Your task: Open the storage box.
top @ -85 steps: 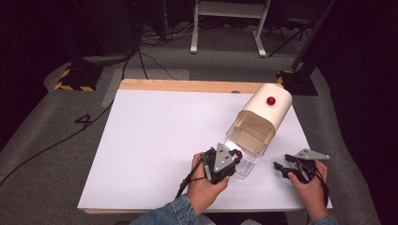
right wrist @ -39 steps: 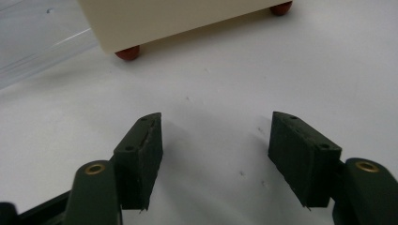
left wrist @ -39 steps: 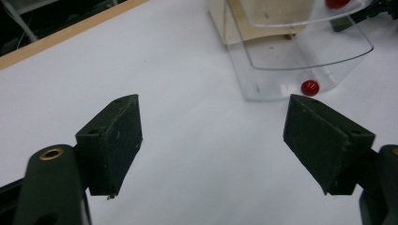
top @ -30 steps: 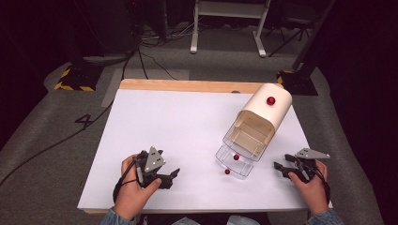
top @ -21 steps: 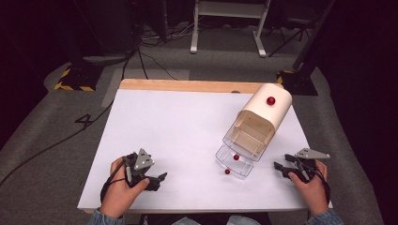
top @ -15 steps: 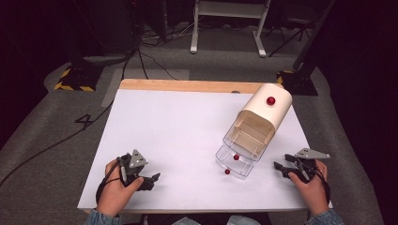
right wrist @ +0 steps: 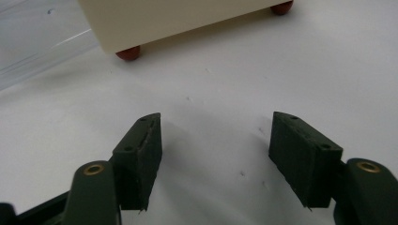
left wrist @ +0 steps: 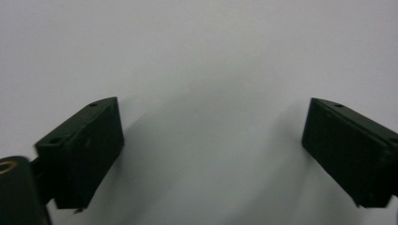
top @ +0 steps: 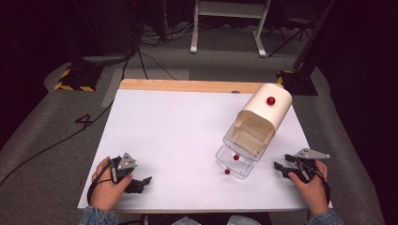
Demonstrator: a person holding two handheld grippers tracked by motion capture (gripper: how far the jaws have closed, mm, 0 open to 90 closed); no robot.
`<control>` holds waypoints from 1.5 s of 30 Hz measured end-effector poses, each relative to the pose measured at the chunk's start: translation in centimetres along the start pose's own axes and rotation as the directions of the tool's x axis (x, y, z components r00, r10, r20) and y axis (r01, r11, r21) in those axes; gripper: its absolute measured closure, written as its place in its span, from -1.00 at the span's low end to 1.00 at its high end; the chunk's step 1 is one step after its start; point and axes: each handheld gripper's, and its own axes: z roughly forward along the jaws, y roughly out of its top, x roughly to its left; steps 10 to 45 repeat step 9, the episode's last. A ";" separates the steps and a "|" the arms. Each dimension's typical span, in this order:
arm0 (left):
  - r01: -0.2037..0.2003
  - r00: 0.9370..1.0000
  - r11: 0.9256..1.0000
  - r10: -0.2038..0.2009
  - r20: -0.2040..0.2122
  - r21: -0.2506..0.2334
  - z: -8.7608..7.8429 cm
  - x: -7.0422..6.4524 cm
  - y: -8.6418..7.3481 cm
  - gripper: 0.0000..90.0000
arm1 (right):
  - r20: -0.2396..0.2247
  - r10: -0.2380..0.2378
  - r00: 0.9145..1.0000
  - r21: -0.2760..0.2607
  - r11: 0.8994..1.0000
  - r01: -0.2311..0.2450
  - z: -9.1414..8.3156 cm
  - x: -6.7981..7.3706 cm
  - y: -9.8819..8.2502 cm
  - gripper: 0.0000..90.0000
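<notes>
Under rt hand-held gripper, jaws wide: box's red feet; lt widening, empty.

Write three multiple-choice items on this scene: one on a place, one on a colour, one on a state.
1. Where is the clear drawer?
A. Pulled out in front of the cream box
B. At the table's left edge
C. On top of the box

2. What colour is the knob on the box?
A. Blue
B. Red
C. Green

3. How do the left hand-held gripper's jaws stand?
A. Clamped on the drawer
B. Shut, empty
C. Open, empty

Key: 1 A, the drawer juts from the box's front; 2 B, the knob is red; 3 C, bare table between the jaws.
</notes>
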 end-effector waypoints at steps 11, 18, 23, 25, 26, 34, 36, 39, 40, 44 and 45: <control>-0.028 0.999 1.000 0.028 -0.028 0.009 0.2 -0.4 0.0 -0.93 | 0.002 -0.002 1.000 0.000 1.000 0.002 0.0 0.0 0.0 -0.22; -0.028 0.999 1.000 0.028 -0.028 0.009 0.2 -0.4 0.0 -0.93 | 0.002 -0.002 1.000 0.000 1.000 0.002 0.0 0.0 0.0 -0.22; -0.028 0.999 1.000 0.028 -0.028 0.009 0.2 -0.4 0.0 -0.93 | 0.002 -0.002 1.000 0.000 1.000 0.002 0.0 0.0 0.0 -0.22; -0.028 0.999 1.000 0.028 -0.028 0.009 0.2 -0.4 0.0 -0.93 | 0.002 -0.002 1.000 0.000 1.000 0.002 0.0 0.0 0.0 -0.22; -0.028 0.999 1.000 0.028 -0.028 0.009 0.2 -0.4 0.0 -0.93 | 0.002 -0.002 1.000 0.000 1.000 0.002 0.0 0.0 0.0 -0.22; -0.028 0.999 1.000 0.028 -0.028 0.009 0.2 -0.4 0.0 -0.93 | 0.002 -0.002 1.000 0.000 1.000 0.002 0.0 0.0 0.0 -0.22; -0.028 0.999 1.000 0.028 -0.028 0.009 0.2 -0.4 0.0 -0.93 | 0.002 -0.002 1.000 0.000 1.000 0.002 0.0 0.0 0.0 -0.22; -0.028 0.999 1.000 0.028 -0.028 0.009 0.2 -0.4 0.0 -0.93 | 0.002 -0.002 1.000 0.000 1.000 0.002 0.0 0.0 0.0 -0.22; -0.028 0.999 1.000 0.028 -0.028 0.009 0.2 -0.4 0.0 -0.93 | 0.002 -0.002 1.000 0.000 1.000 0.002 0.0 0.0 0.0 -0.22; -0.028 0.999 1.000 0.028 -0.028 0.009 0.2 -0.4 0.0 -0.93 | 0.002 -0.002 1.000 0.000 1.000 0.002 0.0 0.0 0.0 -0.22; -0.028 0.999 1.000 0.028 -0.028 0.009 0.2 -0.4 0.0 -0.93 | 0.002 -0.002 1.000 0.000 1.000 0.002 0.0 0.0 0.0 -0.22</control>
